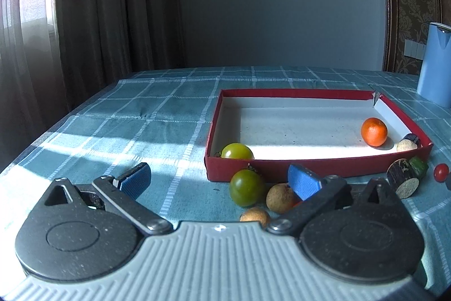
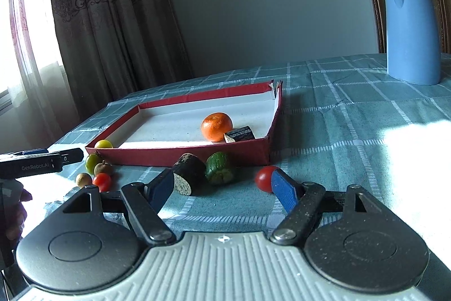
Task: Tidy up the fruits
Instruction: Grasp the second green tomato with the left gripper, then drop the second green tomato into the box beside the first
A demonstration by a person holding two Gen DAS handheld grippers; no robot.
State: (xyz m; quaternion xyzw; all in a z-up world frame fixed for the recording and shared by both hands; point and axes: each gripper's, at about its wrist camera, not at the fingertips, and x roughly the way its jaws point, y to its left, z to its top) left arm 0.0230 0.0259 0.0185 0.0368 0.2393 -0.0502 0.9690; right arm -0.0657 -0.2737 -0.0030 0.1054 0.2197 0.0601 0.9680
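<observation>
Both my tongs, left gripper (image 1: 218, 182) and right gripper (image 2: 222, 188), are spread wide, holding nothing. Barely started I reckon: shallow red cardboard box (image 2: 197, 153) holds one round orange tangerine (image 2: 216, 126), one green tomato (image 1: 237, 151); the other fruits sit outside along its front wall.

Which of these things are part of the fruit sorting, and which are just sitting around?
Part of the job:
red box
orange
green tomatoes
red tomato
brown fruits
dark cut pieces

Just lying about:
blue jug
curtain
</observation>
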